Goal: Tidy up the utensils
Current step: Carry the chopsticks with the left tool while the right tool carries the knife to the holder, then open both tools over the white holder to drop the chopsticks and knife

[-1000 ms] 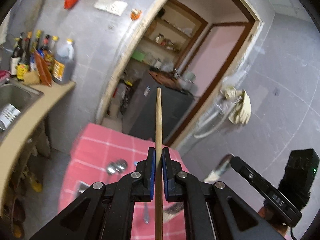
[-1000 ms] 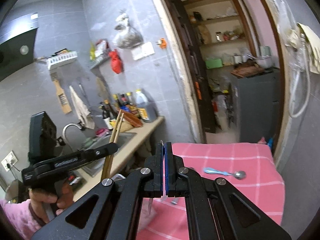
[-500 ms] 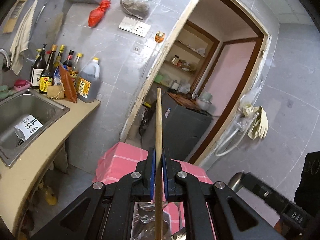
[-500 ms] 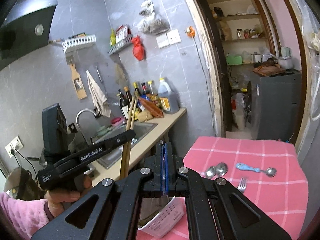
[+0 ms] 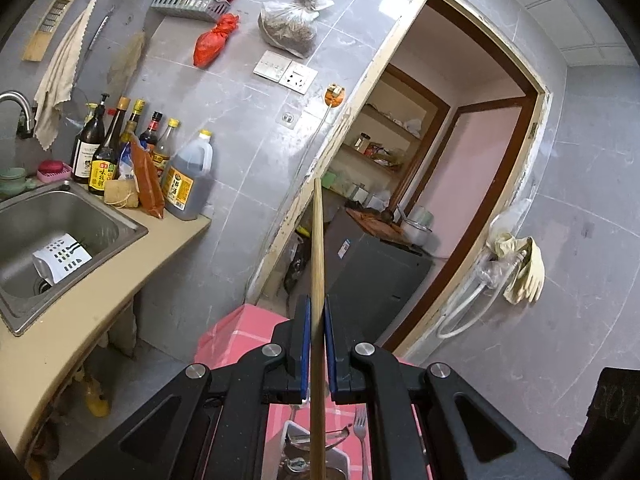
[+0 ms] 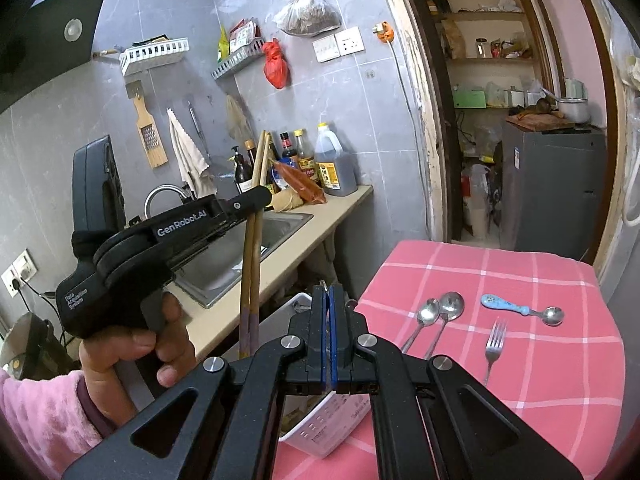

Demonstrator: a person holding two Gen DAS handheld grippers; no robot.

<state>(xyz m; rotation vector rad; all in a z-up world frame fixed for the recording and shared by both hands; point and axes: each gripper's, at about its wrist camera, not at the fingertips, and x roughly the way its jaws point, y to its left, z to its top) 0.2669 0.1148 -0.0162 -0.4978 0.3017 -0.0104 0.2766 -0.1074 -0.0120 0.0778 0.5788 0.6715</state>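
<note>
The left tool [image 5: 316, 340] pinches a pair of wooden chopsticks [image 5: 317, 280] between its blue pads, the sticks running upright through the grip and reaching well above and below it. In the right wrist view the same left tool [image 6: 256, 200] shows from the side, held by a hand [image 6: 132, 344] in a pink sleeve, with the chopsticks [image 6: 252, 264] seen as two separate sticks lying against each other, nearly vertical, their lower ends darker and purplish. The left wrist view shows them only as a single pale line.

The right tool [image 6: 329, 332] has its pads pressed together; whether anything thin sits between them cannot be told. Below it stands a white perforated utensil holder [image 6: 320, 432] at the near edge of the table [image 6: 560, 400], which wears a pink checked cloth. The left wrist view looks down onto the holder [image 5: 292, 436], with the chopsticks' lower part over it and a fork [image 5: 360, 424] just beside it.

Only the right wrist view shows the rest of the cutlery on the cloth: two steel spoons [image 6: 436, 316] side by side, a fork [image 6: 494, 340] near them, and a blue-handled spoon [image 6: 520, 310] farther back.
</note>
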